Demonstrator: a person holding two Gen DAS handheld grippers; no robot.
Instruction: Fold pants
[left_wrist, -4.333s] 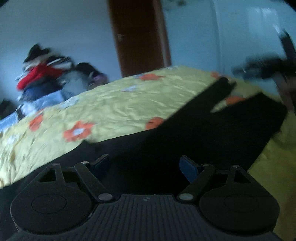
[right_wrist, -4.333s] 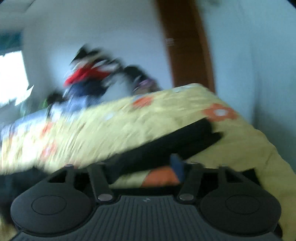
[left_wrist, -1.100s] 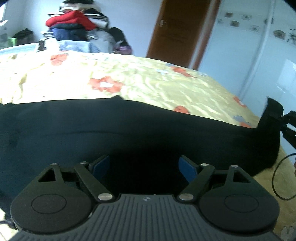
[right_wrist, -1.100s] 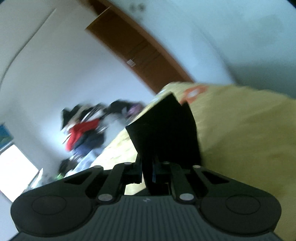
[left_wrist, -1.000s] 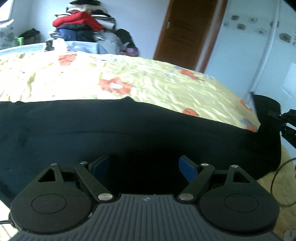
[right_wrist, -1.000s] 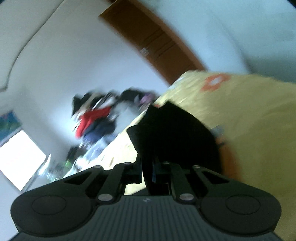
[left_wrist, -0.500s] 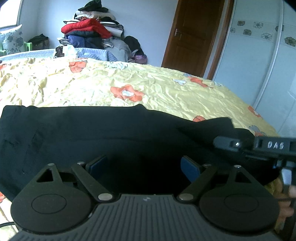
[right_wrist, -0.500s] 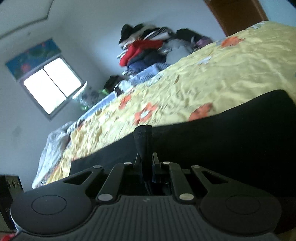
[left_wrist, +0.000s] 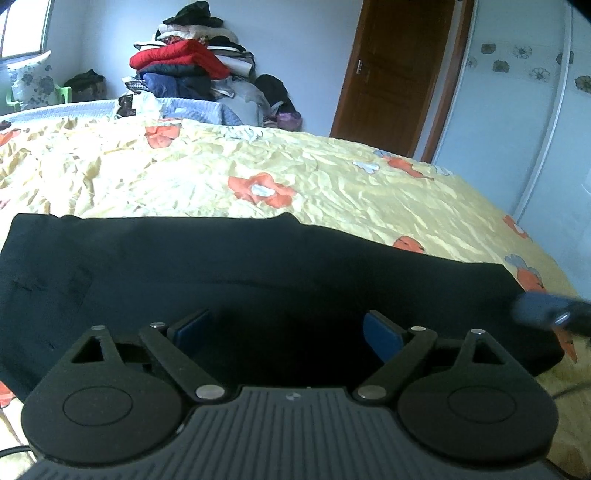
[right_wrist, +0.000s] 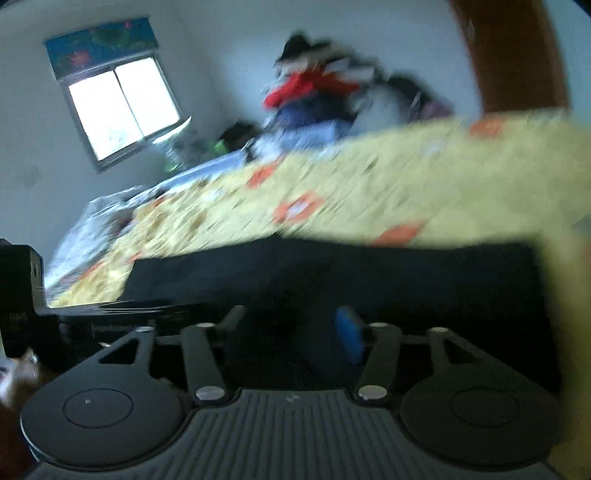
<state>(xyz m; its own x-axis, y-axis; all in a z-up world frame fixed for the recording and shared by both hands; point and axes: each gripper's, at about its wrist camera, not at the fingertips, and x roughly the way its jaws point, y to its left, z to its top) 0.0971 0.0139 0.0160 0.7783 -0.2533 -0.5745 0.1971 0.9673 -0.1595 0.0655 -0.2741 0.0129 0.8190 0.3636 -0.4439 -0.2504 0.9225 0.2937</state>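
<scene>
The black pants (left_wrist: 258, 266) lie flat on the yellow flowered bedspread (left_wrist: 221, 177), folded lengthwise into one long band. My left gripper (left_wrist: 286, 328) is open and empty, low over the band's near edge. My right gripper (right_wrist: 291, 328) is open and empty over the pants (right_wrist: 369, 269) in the blurred right wrist view. Its blue-padded tip (left_wrist: 543, 310) shows at the pants' right end in the left wrist view.
A pile of clothes (left_wrist: 192, 81) is stacked at the far side of the bed. A brown door (left_wrist: 399, 74) and a white wardrobe (left_wrist: 535, 110) stand at the right. A window (right_wrist: 122, 107) is at the far left.
My right gripper has let go of the pant leg end, which now lies flat on the bed, and has opened. It has pulled back to the right. The left gripper has barely moved.
</scene>
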